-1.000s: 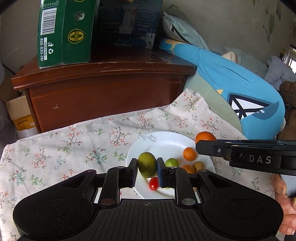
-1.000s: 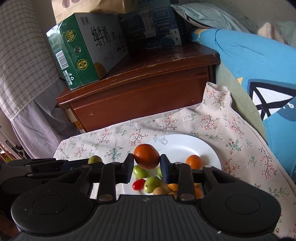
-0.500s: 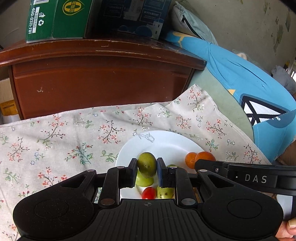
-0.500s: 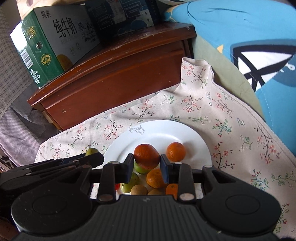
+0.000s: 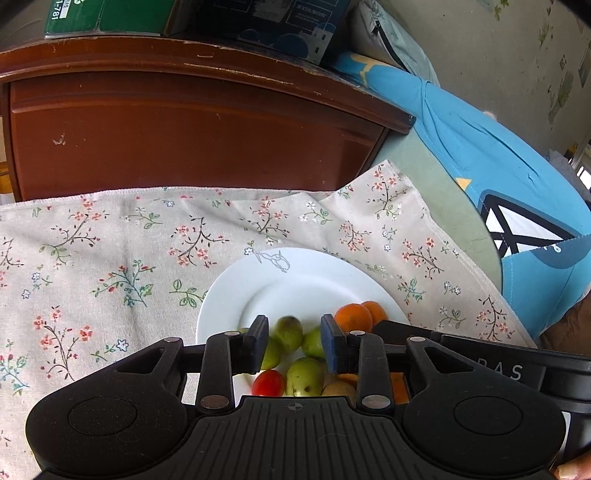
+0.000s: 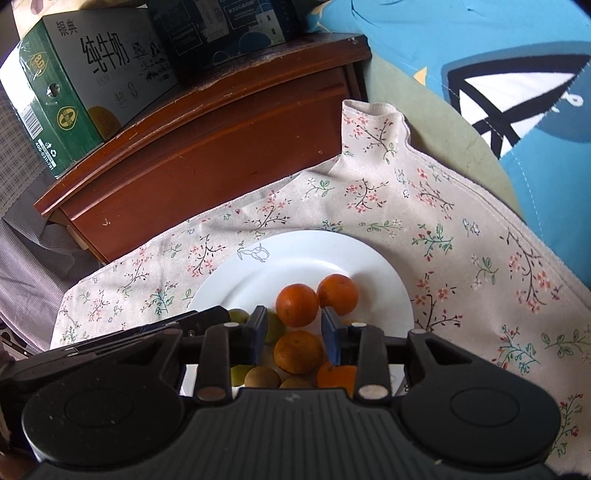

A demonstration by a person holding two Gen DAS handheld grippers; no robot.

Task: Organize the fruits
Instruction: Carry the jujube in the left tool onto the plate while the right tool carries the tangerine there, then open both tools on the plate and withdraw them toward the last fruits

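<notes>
A white plate (image 5: 295, 280) lies on the floral cloth and holds several fruits. In the left wrist view my left gripper (image 5: 294, 341) is open just above the plate; a green fruit (image 5: 289, 331) lies loose between its fingers, among other green fruits (image 5: 304, 376), a red cherry tomato (image 5: 268, 383) and oranges (image 5: 352, 317). In the right wrist view my right gripper (image 6: 293, 332) is open over the plate (image 6: 314, 254); an orange (image 6: 296, 304) rests on the plate between its fingertips, beside another orange (image 6: 338, 294) and more oranges (image 6: 297, 351) below.
A dark wooden cabinet (image 5: 184, 122) stands behind the cloth, with a green milk carton box (image 6: 85, 85) and a dark blue box (image 6: 229, 29) on top. A blue shark cushion (image 5: 498, 177) lies to the right. The floral cloth (image 5: 110, 258) stretches left of the plate.
Both grippers lowered onto the plate and opened. The left let go of the green fruit and the right let go of the orange; both fruits now rest on the plate.
</notes>
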